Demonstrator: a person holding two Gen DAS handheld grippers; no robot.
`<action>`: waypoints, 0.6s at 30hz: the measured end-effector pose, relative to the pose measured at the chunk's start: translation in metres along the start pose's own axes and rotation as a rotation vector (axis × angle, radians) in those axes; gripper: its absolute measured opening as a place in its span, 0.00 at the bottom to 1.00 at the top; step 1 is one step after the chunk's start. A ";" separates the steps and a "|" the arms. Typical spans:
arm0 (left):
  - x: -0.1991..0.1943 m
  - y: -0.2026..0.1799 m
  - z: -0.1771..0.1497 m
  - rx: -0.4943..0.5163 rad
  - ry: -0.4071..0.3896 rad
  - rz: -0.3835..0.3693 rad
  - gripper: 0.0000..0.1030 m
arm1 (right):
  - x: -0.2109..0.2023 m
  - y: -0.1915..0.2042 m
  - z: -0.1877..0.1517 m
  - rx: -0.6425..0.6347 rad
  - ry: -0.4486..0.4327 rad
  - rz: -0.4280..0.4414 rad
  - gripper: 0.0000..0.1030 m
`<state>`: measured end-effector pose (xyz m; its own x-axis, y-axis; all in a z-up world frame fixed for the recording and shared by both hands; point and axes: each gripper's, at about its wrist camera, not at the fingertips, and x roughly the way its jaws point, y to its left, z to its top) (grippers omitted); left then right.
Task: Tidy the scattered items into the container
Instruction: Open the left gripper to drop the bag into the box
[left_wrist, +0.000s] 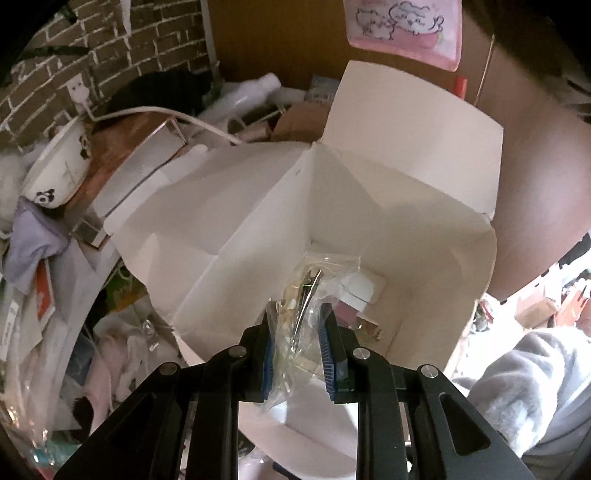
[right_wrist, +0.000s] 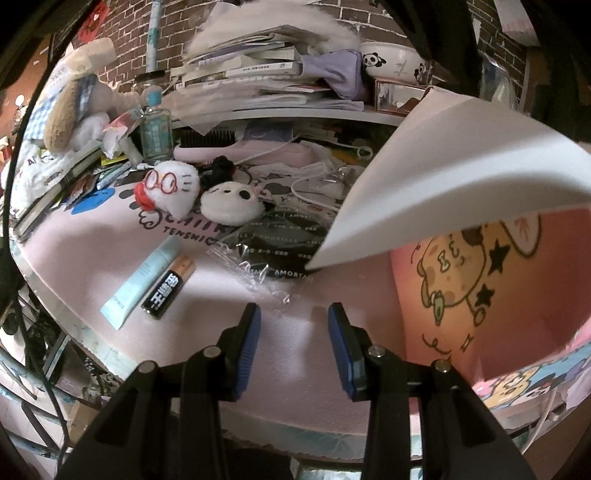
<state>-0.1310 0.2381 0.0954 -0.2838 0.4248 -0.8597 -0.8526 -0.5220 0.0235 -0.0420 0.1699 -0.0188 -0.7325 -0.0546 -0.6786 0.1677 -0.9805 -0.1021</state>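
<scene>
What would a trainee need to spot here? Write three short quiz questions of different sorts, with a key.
1. True or false: the left gripper is empty.
2. Which lies right beside the battery on the pink mat? A) a hairbrush B) a pale blue tube C) a spoon
3. Fill in: the right gripper is ____, with nothing between its fingers.

Key: 1. False: it holds a clear plastic bag over the open white box. 2. B. 3. open.

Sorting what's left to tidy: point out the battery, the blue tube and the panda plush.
battery (right_wrist: 168, 287), right wrist view, black label.
blue tube (right_wrist: 142, 282), right wrist view, mid-body.
panda plush (right_wrist: 229, 203), right wrist view, face.
</scene>
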 end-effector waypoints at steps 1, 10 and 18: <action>0.002 0.000 0.000 0.000 0.008 0.002 0.18 | 0.000 0.000 0.000 0.000 0.000 0.000 0.33; 0.001 -0.006 0.000 0.026 0.004 -0.002 0.56 | 0.000 0.000 0.000 0.001 0.000 0.000 0.33; -0.030 -0.012 -0.002 0.042 -0.109 -0.011 0.84 | -0.002 0.000 -0.001 0.008 -0.002 0.010 0.33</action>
<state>-0.1116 0.2298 0.1193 -0.3182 0.5094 -0.7996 -0.8728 -0.4866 0.0373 -0.0404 0.1703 -0.0182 -0.7323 -0.0652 -0.6779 0.1700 -0.9814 -0.0892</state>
